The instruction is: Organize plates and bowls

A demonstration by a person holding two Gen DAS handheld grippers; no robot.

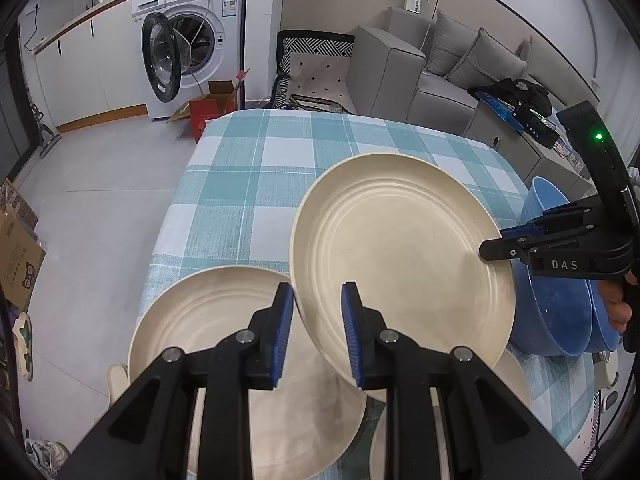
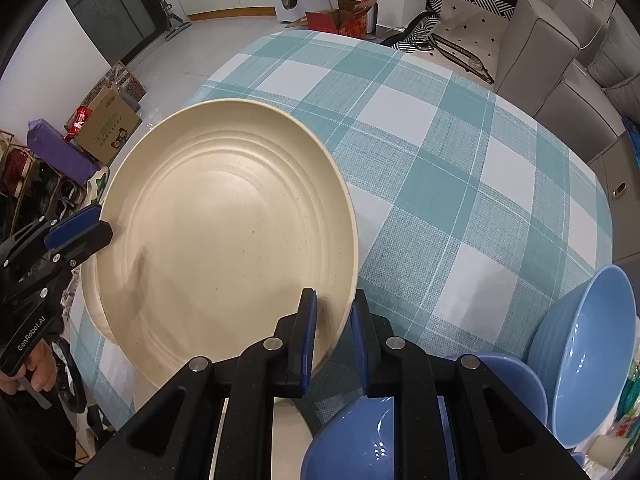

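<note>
Both tools (image 1: pixel 318 334) (image 2: pixel 334 334) clamped on opposite rims of cream plate (image 1: pixel 400 256), tilted, face up.

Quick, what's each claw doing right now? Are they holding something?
Left claw: closed on the near rim of the lifted cream plate.
Right claw: closed on the same plate's opposite rim.

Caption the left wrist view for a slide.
Both grippers, left gripper and right gripper, clamp one round cream plate above the teal checked tablecloth.
</note>
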